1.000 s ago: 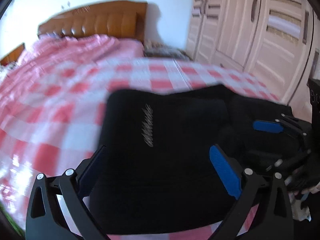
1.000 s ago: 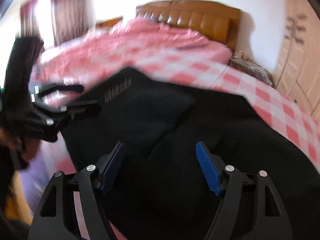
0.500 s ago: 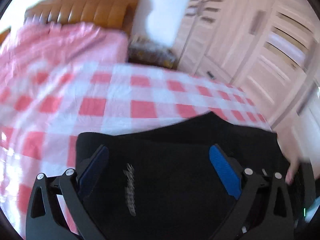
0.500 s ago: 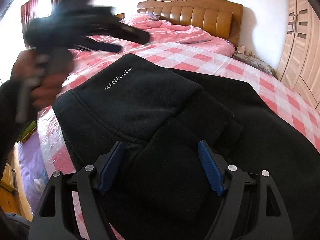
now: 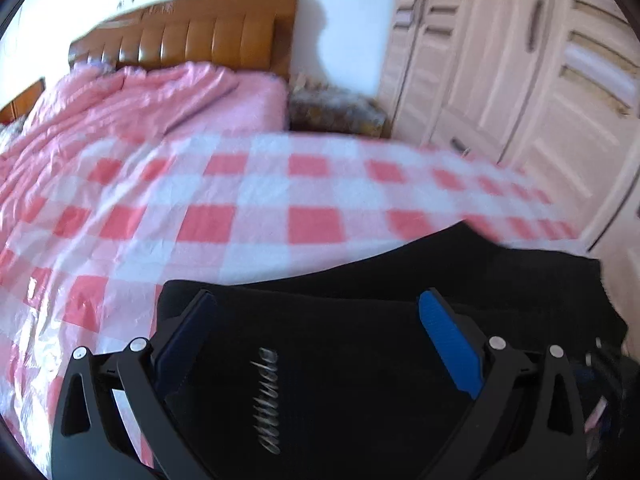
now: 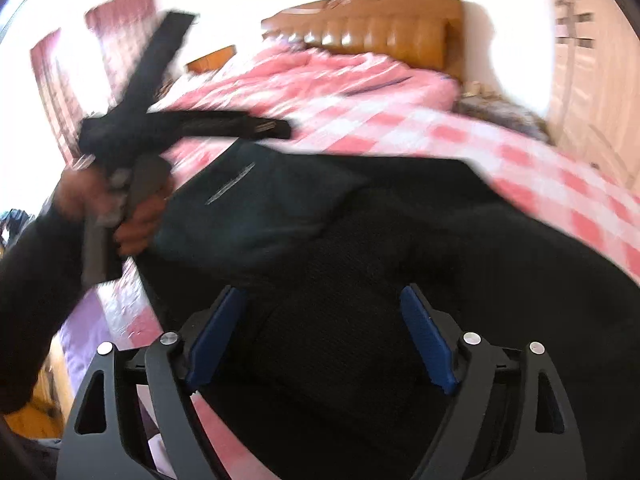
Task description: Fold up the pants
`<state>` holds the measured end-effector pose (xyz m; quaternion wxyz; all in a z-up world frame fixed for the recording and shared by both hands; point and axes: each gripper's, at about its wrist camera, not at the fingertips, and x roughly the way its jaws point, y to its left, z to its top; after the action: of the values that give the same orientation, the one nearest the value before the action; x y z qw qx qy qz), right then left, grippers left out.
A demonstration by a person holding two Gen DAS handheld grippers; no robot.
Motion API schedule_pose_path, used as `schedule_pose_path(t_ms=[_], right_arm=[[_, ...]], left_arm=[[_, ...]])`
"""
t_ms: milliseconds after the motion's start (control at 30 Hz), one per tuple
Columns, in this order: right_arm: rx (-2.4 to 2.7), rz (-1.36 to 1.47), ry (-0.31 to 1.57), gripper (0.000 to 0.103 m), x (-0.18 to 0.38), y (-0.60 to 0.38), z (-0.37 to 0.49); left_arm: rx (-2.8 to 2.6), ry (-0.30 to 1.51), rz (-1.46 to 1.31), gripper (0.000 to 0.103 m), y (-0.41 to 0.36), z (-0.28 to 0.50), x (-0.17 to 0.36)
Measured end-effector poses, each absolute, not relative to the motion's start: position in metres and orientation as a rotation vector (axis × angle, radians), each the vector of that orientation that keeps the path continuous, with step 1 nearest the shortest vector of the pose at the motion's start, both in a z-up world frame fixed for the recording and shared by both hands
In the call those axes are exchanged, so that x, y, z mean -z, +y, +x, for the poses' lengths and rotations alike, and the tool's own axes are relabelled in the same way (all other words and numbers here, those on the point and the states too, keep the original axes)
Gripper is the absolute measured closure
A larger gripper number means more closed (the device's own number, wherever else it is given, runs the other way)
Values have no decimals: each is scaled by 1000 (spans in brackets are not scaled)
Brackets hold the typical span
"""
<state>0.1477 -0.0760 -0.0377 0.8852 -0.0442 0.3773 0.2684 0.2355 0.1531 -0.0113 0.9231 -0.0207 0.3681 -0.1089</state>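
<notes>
Black pants of a thick, fleece-like knit lie folded on the bed, directly ahead of and under both tongs. The cloth is matte, with soft rounded fold edges, and small silver script lettering sits between the fingers of the left tongs. The left tongs are spread wide apart and clamp nothing; their blue ribbed pads stand over the fabric. The right tongs are also wide apart, above a raised folded layer. Beyond the tongs stretches a glossy pink and white checked sheet, then a padded brown headboard.
</notes>
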Motion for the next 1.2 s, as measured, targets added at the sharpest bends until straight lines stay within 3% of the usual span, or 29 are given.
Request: schedule_pose_path(t_ms=[100,233,533,733,1200], right_arm=[[-442,-78,805,15,36,-117,146],[-291,-49,954,15,67,-172,151],[-210,-9,879,15,60,-236,121],[-259,-37,881,15,69,-257,114],[-260,24,815,15,56,-275,71]], left_arm=[[239,735,10,2,131,219,10],[155,824,172,2,103,225,47],[124,728,328,2,54,200,28],[133,741,425,2,20,198,47],[102,738,453,2,9,201,52]])
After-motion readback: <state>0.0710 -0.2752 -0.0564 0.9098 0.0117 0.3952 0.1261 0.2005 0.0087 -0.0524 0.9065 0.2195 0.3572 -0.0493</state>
